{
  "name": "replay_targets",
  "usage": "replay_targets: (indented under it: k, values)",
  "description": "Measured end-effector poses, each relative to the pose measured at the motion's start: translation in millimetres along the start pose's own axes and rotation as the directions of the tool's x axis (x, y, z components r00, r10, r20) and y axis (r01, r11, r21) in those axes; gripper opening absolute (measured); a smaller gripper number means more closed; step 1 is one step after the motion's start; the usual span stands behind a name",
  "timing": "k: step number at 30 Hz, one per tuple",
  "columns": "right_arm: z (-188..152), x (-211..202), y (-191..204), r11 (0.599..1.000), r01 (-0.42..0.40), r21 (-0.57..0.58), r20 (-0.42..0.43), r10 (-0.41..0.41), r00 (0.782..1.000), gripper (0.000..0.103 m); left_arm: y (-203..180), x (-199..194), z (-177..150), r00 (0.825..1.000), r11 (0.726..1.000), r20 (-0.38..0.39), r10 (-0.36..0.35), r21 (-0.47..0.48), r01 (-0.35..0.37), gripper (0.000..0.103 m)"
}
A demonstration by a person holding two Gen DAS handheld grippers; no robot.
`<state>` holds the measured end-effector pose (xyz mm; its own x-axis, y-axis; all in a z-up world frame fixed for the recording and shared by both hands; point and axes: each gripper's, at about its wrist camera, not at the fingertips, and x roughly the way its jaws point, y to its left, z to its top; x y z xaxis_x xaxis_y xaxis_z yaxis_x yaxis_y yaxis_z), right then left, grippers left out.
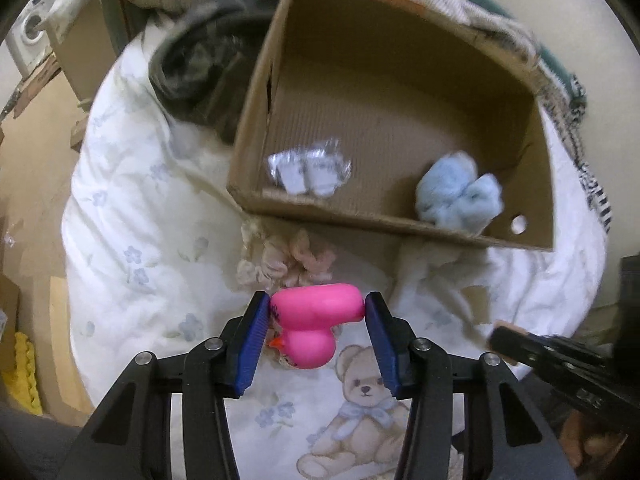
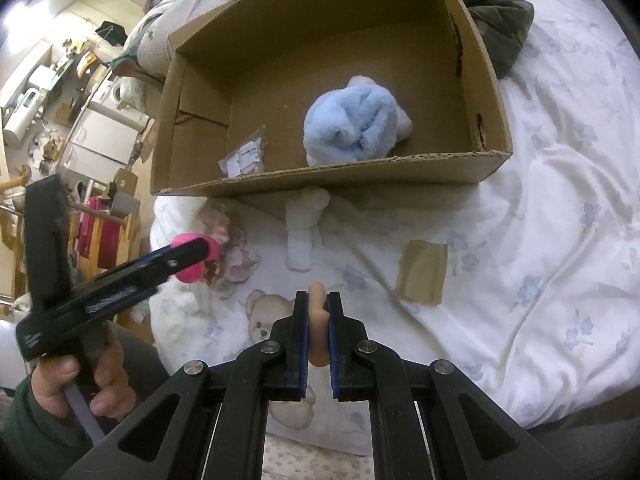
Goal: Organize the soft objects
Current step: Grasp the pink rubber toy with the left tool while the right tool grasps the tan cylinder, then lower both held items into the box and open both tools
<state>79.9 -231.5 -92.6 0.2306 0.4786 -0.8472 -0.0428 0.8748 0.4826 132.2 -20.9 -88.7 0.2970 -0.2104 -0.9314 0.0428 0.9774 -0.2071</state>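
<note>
Two tongs grip toys above a floral quilt [image 2: 540,220]: left tongs [image 1: 316,312] a pink duck [image 1: 316,320], right tongs [image 2: 318,320] a beige piece [image 2: 319,320].

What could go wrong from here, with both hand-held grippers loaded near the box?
1. The left hand-held gripper pinches the pink rubber duck only at its body ends; it may squirt out.
2. The right hand-held gripper holds a small beige soft piece by a thin edge; it may slip.
3. The cardboard box has a raised near wall that could catch either load.
</note>
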Motion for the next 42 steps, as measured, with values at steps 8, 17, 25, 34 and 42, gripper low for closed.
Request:
replay_targets:
  k: [8, 17, 25, 34, 42]
  values:
    - [9.7, -26.4, 15.6, 0.993, -0.114, -0.011, 0.092, 0.114, 0.989, 0.010, -3.1, -43.1, -2.4, 0.993, 0.999, 0.115, 0.004, 0.033, -0.008, 0.045]
    - [42.7, -65.2, 31.3, 0.971, -0.236, -0.043, 0.223, 0.239, 0.945, 0.010, -17.6, -79.6, 32.8, 0.968, 0.996, 0.248, -0.022, 0.094, -0.002, 0.045]
    - [70.6, -55.9, 24.9, 0.969, -0.245, -0.045, 0.267, 0.248, 0.931, 0.010, -26.5, -63.7, 66.9, 0.957, 0.982, 0.289, 0.011, 0.175, -0.065, 0.045]
    - [69.7, -25.8, 30.3, 0.990, -0.124, -0.070, 0.229, 0.137, 0.964, 0.010, -18.7, -30.1, 60.7, 0.959, 0.989, 0.281, 0.036, 0.125, -0.074, 0.045]
    - [73.5, -10.0, 29.2, 0.995, -0.073, -0.073, 0.199, 0.086, 0.976, 0.010, -22.0, -9.2, 64.6, 0.970, 0.989, 0.235, 0.058, 0.122, -0.088, 0.045]
